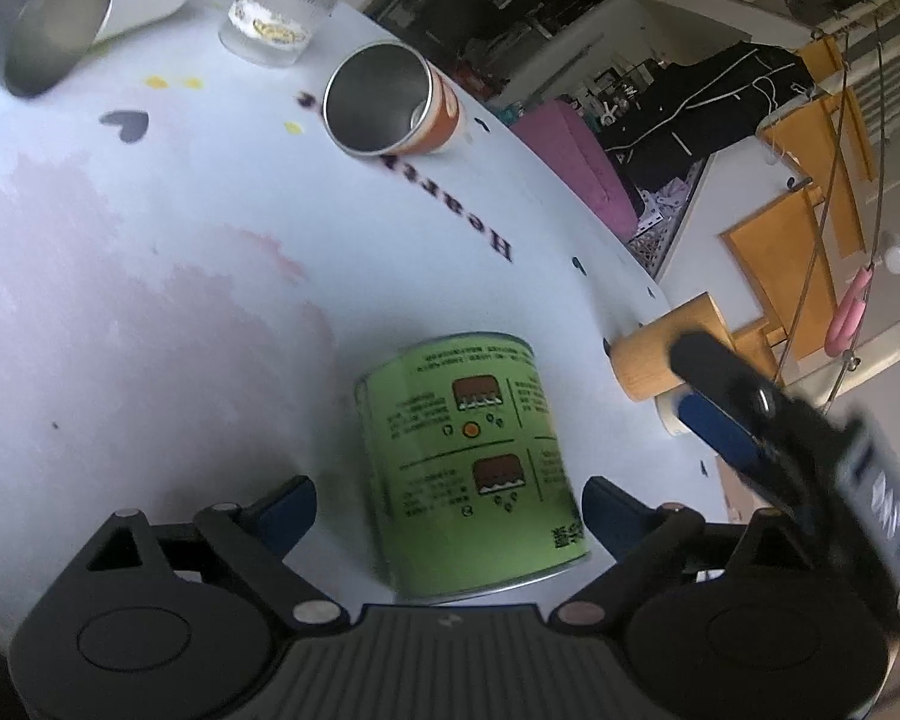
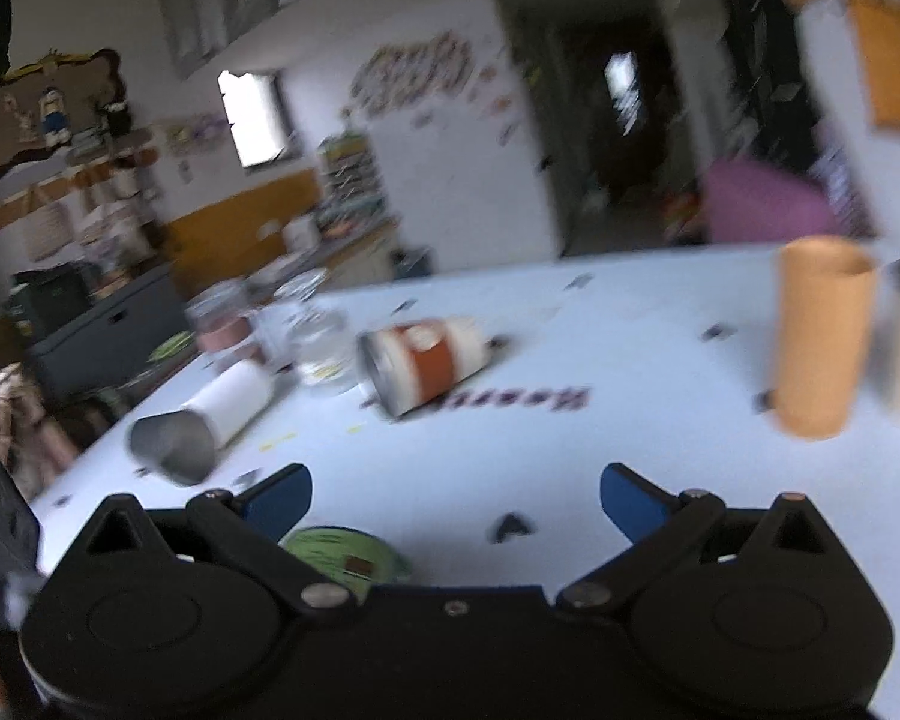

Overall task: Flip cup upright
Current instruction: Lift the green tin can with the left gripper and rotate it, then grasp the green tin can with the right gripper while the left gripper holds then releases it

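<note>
Left wrist view is showing the green cup standing on the pale blue table between the spread blue fingertips of the left gripper, untouched by either; its printed label is reading upside down, its lower rim is running under the gripper body, and whether its mouth is facing up is not showing. Farther off an orange-banded metal cup is lying on its side, shiny hollow facing the camera, beside a clear glass jar and a toppled white cup (partly cropped). A tan cylinder is sitting near the edge, overlapped by the right gripper, dark and smeared. Right wrist view is blurring heavily: the right gripper is hanging with jaws wide apart, gripping nothing, only a green sliver peeking beneath.
</note>
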`<state>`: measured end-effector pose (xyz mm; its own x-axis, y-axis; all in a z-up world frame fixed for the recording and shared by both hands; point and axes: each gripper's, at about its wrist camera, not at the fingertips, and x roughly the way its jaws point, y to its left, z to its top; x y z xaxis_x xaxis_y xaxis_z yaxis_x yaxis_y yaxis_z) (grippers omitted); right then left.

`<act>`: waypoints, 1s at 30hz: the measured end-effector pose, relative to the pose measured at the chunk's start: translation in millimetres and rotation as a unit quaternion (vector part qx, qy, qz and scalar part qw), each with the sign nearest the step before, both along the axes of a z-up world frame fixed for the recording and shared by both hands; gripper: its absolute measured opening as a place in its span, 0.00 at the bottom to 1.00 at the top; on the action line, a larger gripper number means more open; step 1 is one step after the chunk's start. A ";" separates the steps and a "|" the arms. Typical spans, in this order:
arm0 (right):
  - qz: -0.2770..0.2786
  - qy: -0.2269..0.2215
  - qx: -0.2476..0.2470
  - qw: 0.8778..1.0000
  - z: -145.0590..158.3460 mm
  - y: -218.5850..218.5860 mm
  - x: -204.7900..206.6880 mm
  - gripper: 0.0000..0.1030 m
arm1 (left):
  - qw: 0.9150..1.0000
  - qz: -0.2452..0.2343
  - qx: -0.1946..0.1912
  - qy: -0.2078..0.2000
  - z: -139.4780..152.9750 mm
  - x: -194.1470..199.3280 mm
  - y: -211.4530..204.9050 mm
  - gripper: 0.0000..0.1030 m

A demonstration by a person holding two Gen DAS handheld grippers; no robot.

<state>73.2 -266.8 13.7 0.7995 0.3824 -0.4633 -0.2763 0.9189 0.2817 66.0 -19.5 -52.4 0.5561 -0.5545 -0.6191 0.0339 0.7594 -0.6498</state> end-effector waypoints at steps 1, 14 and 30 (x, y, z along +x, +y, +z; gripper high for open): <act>0.017 0.023 0.009 1.000 -1.1 4.8 12.8 1.00 | 1.000 -0.001 0.007 -0.006 0.9 -0.9 -0.1 0.94; 0.118 0.151 -0.070 0.979 -24.3 76.4 79.0 1.00 | 0.982 -0.035 0.142 -0.121 18.8 -9.1 -33.8 0.98; 0.076 0.139 -0.068 0.985 -21.5 10.7 57.8 1.00 | 0.968 -0.076 0.201 -0.134 18.9 -15.4 -38.3 1.00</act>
<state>131.0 -256.1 -7.8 0.5726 0.4078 -0.7112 -0.3441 0.9069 0.2431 50.6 -57.8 -33.5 0.6567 -0.3872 -0.6471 0.2911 0.9218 -0.2561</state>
